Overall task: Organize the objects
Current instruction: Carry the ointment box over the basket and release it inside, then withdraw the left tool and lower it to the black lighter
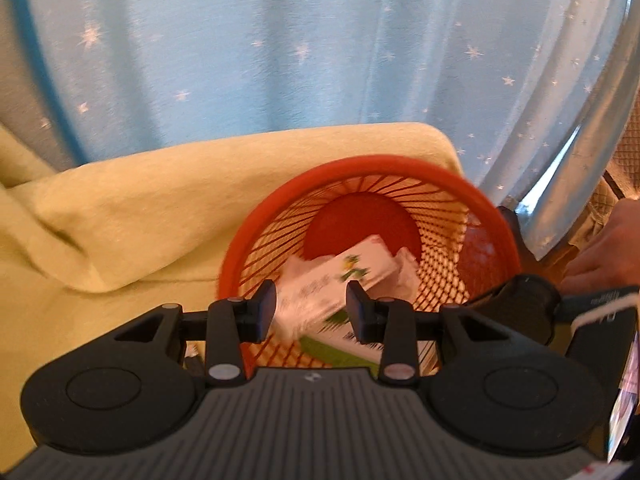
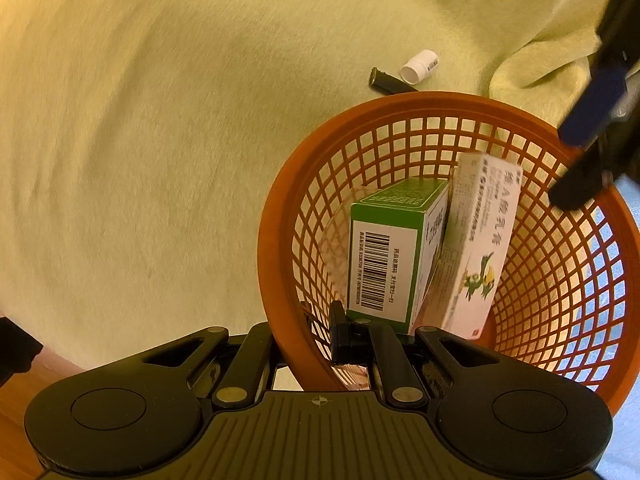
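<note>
Basket (image 2: 280, 216): light, springy mesh; right gripper (image 2: 352, 340) pinches its 6 o'clock rim.
Left gripper (image 1: 311, 308): fingers apart, empty, above boxes (image 2: 476, 240).
Bottle (image 2: 419, 66): 12 o'clock, light, rolls; grip across body.

We see basket (image 2: 280, 216): orange plastic lattice, smooth, slight sheen. Green box (image 2: 384, 256) and white box (image 2: 476, 248) inside: printed cardboard, faintly glossy. Blanket (image 2: 160, 140): pale yellow cloth, soft, fuzzy nap, matt. Curtain (image 1: 280, 60): thin blue fabric, silvery star print. Small bottle (image 2: 419, 67): white plastic, paper label. We note left hand-held gripper (image 1: 311, 309) and right hand-held gripper (image 2: 308, 340): black matt plastic, ribbed grey housing, dull metal rivets. Strip of reddish wood at lower left of right wrist view.
</note>
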Demonstrator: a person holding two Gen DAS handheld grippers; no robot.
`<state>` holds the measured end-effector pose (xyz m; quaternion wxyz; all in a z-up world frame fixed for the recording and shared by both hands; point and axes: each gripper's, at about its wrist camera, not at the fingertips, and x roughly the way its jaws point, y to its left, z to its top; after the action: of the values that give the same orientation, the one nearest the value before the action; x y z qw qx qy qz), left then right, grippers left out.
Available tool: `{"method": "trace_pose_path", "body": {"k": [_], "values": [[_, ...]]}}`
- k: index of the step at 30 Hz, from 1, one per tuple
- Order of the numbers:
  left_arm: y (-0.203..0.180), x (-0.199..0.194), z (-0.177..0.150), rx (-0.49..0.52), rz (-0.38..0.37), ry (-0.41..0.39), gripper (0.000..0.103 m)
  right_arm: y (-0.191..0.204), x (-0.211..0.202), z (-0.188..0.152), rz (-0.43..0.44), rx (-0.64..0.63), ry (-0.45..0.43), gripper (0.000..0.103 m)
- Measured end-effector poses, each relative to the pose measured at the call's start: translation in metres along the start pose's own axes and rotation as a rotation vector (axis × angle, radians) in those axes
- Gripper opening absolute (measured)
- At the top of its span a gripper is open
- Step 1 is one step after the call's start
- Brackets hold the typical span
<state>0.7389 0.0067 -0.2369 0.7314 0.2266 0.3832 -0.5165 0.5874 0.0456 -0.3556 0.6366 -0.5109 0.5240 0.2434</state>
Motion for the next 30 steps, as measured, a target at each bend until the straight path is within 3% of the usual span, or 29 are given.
{"method": "trace_pose_path", "body": {"k": [14,30], "values": [[0.035,-0.026,-0.044,-0.128,0.133,0.001,0.033,0.001,-0.001,0.0,0.0,0.002,0.003,0.005],[0.065,-0.017,-0.101,-0.298,0.272,0.062,0.036,0.0,-0.001,0.0,0.003,0.007,0.006,0.005]]}}
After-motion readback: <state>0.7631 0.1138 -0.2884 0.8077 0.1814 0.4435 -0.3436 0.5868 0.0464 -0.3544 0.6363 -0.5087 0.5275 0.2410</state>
